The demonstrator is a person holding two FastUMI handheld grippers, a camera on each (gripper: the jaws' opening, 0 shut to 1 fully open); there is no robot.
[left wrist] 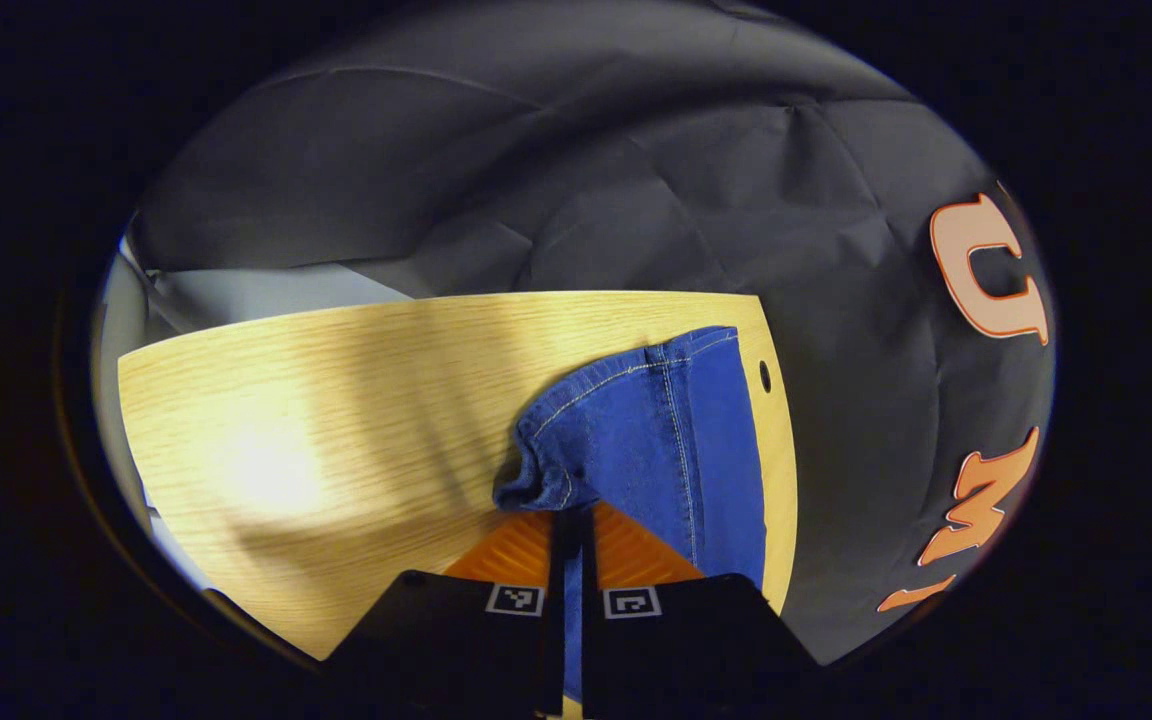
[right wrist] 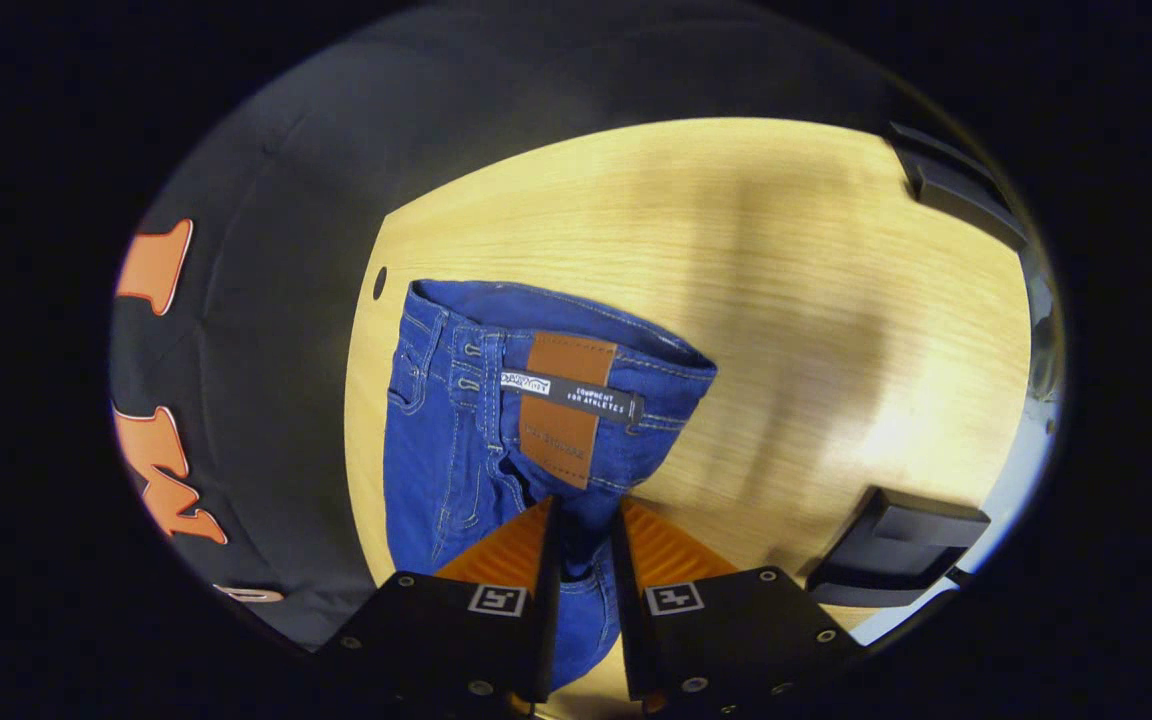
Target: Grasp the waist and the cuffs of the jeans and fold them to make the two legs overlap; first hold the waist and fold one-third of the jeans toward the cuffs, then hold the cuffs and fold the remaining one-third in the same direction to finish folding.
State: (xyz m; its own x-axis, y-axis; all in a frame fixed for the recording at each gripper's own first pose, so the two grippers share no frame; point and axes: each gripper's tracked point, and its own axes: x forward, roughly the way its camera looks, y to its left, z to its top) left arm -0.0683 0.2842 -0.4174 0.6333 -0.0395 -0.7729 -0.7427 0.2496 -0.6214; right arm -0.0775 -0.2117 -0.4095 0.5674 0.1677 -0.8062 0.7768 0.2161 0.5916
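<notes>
Where the wooden desk point(left wrist: 336, 400) meets the black wall, one pair of jeans point(left wrist: 656, 440) lies along the desk's edge — a single garment, worked by two tools.

In the left gripper view, the left tool point(left wrist: 571, 525) sits at 6 o'clock with its fingers pressed almost together, only a thin slit between them, and a bunched fold of blue denim near the cuff point(left wrist: 691, 350) is pinched in that slit. From the pinch the leg runs up toward 1 o'clock, ending in the stitched hem close to one small dark hole point(left wrist: 765, 376) in the desk.

In the right gripper view, the right tool point(right wrist: 584, 535) also stands at 6 o'clock, its fingers a little further apart yet both bearing on the cloth just under the waist point(right wrist: 561, 345) — the waistband is raised and open toward 12 o'clock. One brown patch point(right wrist: 561, 420) sits on the band, crossed by one dark strip. The same hole shows at 10 o'clock. A dark block point(right wrist: 896, 550) rests on the desk at 4 o'clock, another dark piece point(right wrist: 956, 190) at 2 o'clock.
</notes>
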